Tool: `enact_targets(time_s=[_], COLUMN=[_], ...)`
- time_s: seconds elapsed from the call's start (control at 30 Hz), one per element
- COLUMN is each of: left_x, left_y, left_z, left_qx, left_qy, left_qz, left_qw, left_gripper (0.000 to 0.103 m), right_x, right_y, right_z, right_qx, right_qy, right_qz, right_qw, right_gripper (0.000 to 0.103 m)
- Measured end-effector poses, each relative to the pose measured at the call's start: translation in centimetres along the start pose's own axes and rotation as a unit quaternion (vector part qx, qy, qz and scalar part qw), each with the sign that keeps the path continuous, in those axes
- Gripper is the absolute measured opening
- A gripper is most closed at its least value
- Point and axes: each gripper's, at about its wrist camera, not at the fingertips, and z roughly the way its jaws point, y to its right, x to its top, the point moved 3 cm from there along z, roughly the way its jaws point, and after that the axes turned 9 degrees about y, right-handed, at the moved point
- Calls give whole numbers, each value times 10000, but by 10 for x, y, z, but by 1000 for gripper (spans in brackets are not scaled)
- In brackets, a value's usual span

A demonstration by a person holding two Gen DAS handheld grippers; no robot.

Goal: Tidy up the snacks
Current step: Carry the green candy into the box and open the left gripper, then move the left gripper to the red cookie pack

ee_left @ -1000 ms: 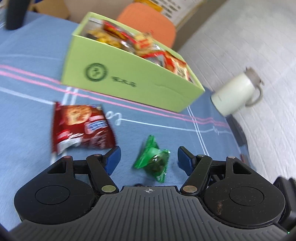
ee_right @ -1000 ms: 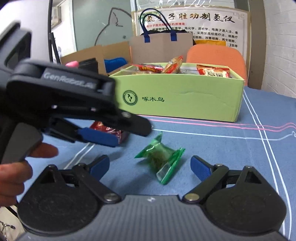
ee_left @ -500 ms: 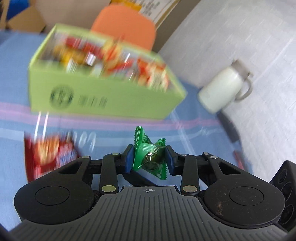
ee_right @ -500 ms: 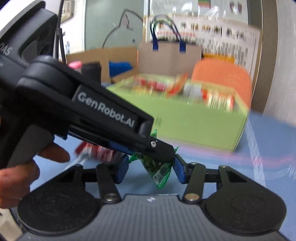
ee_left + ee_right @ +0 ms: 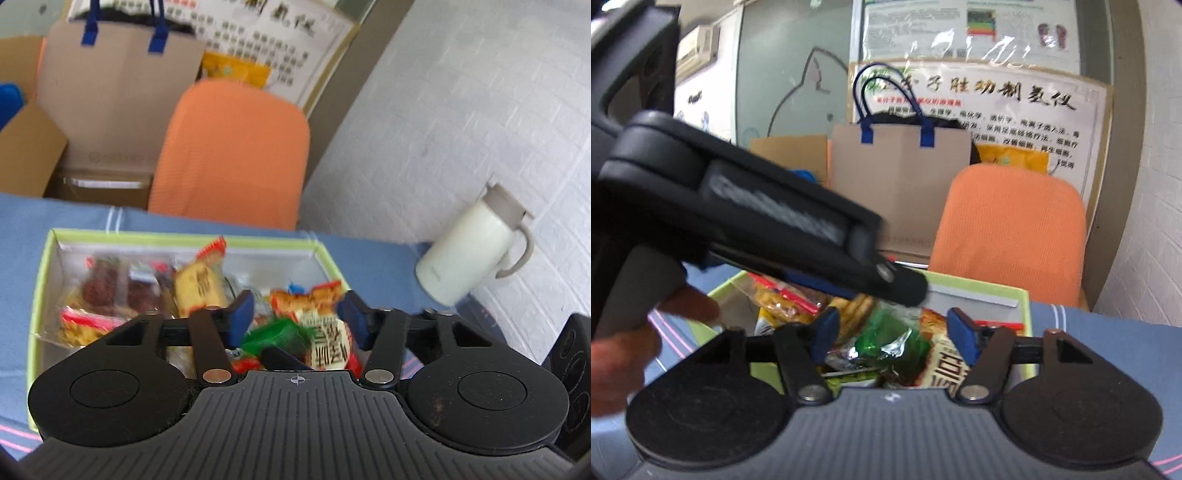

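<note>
Both grippers hover over the green snack box (image 5: 40, 280), left gripper (image 5: 295, 317) and right gripper (image 5: 888, 328) with jaws opening — the green candy (image 5: 886, 341) drops loose onto the pile near the box's front edge; it could snag a retreating finger.

My left tool (image 5: 295, 317) is matte black with a ribbed grey deck, two round black discs, silver pivot screws and blue pads. My right tool (image 5: 888, 334) matches it. My left hand (image 5: 635, 354) shows bare around a grey trigger.
</note>
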Motion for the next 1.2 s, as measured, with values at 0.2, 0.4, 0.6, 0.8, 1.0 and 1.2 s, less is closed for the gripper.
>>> enact_targets(time_s=[0.2,0.4,0.6,0.8,1.0,1.2], left_x=[-13,-47,-76,-84,-89,-108], left_y=[2,6,-4,-24,-60,-119], left_z=[-43,-75,-97,-113,-123,-149], left_qx=[89,171,154,285,578,966], left_qy=[388,266,39,25,32,-5], left_qz=[168,275,71,-123,-336,-998], left_qw=[9991,9991,9998,9995,9978,9903], left_gripper=[54,57,58,60,64,64], right_x=[-5,-28,-55,-67,-65,-63], right_y=[-19,-50,-79,-102,-134,-168], right_z=[-48,-84,-91,-80,-62,-34], right_qx=[-75,73,165,318,775,1623], right_qy=[389,140,-355,-689,-816,-851], right_qz=[-292,-369,-389,-507,-762,-1302], right_qw=[9988,9992,9985,9958,9907,9744], right_gripper=[102,102,102,102,102,102])
